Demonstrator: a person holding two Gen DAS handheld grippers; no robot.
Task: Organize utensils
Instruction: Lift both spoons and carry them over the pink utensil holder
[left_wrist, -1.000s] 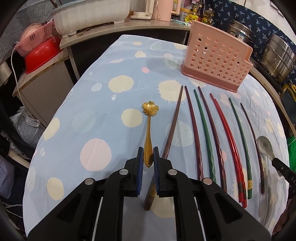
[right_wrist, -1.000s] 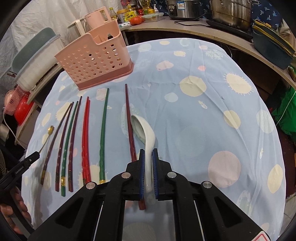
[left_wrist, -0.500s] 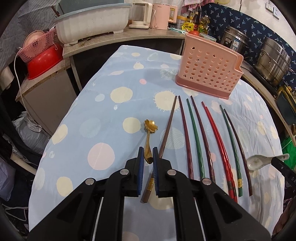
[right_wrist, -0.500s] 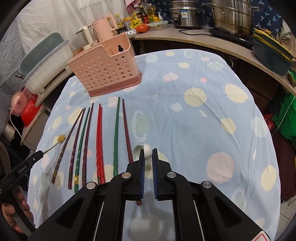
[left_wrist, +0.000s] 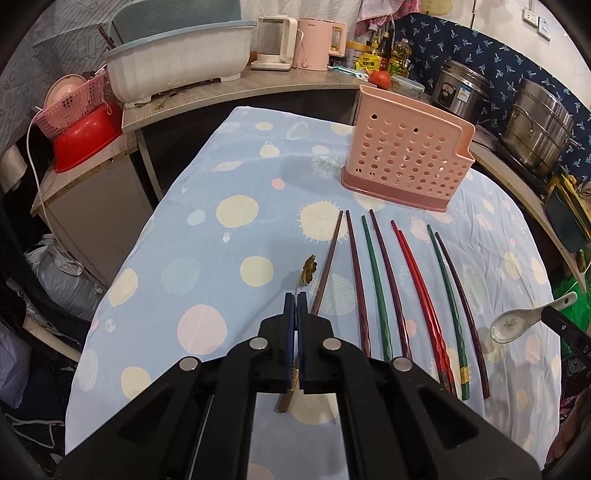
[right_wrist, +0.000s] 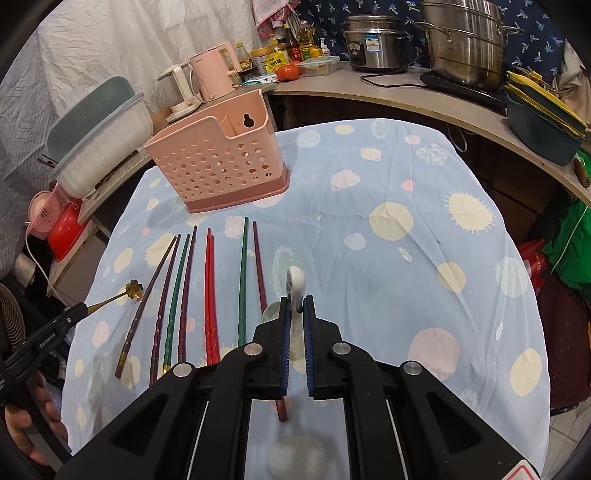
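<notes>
My left gripper (left_wrist: 296, 295) is shut on a gold flower-headed spoon (left_wrist: 309, 268) and holds it above the cloth; the spoon also shows in the right wrist view (right_wrist: 133, 290). My right gripper (right_wrist: 296, 300) is shut on a white ceramic spoon (right_wrist: 295, 284), lifted off the table; the spoon also shows in the left wrist view (left_wrist: 517, 325). Several chopsticks, brown, maroon, green and red (left_wrist: 413, 280), lie in a row on the cloth. A pink perforated utensil holder (left_wrist: 406, 162) stands upright beyond them; it also shows in the right wrist view (right_wrist: 218, 166).
The table wears a light blue dotted cloth (left_wrist: 229, 236). A counter behind holds a white tub (left_wrist: 177, 66), kettles (left_wrist: 277, 44), bottles and steel pots (left_wrist: 535, 125). A red bowl and pink basket (left_wrist: 77, 118) sit at the left.
Both grippers have risen and pulled back from the table, each lifting its spoon off the cloth. The chopsticks and holder have not moved.
</notes>
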